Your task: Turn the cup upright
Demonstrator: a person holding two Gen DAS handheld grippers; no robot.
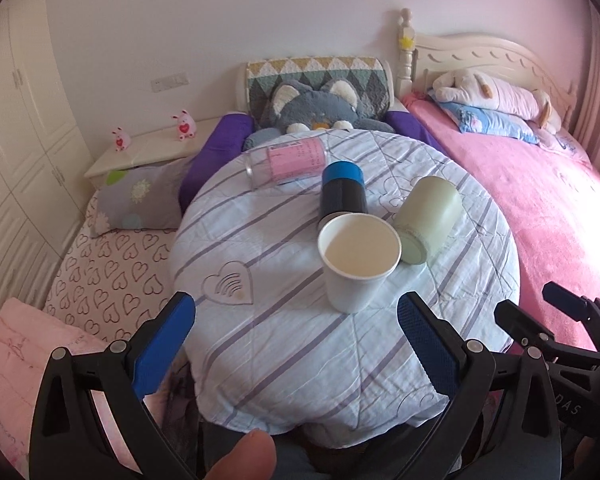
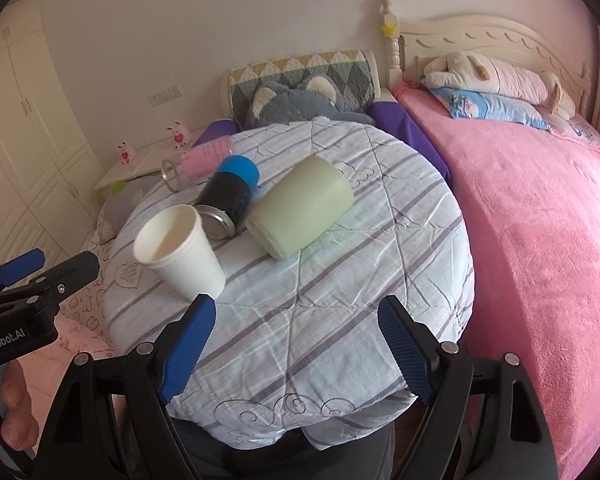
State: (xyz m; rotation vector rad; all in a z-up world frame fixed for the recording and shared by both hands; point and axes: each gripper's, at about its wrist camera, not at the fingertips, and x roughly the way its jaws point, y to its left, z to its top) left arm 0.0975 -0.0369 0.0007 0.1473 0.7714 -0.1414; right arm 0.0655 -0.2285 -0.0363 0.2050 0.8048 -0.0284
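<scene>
Right wrist view alone shows "GenRobot.AI" printed on the left claw [image 2: 40, 268] and the black can's [image 2: 230, 196] metal end. Left wrist view shows the pink-labelled jar [image 1: 286, 162], text unreadable. White paper cup [image 1: 358, 262] stands upright, mid-worktop [image 1: 260, 340]. Green cup [image 1: 430, 218] lies sideways beside it. Both claws gape, empty; right claw [image 2: 296, 344] sits near.

Matt paper cup [image 1: 358, 260] on wrinkled striped cloth [image 1: 284, 344]

A round table [image 1: 260, 340] in striped cloth carries an upright paper cup [image 1: 358, 266] and three apparently toppled containers.
</scene>
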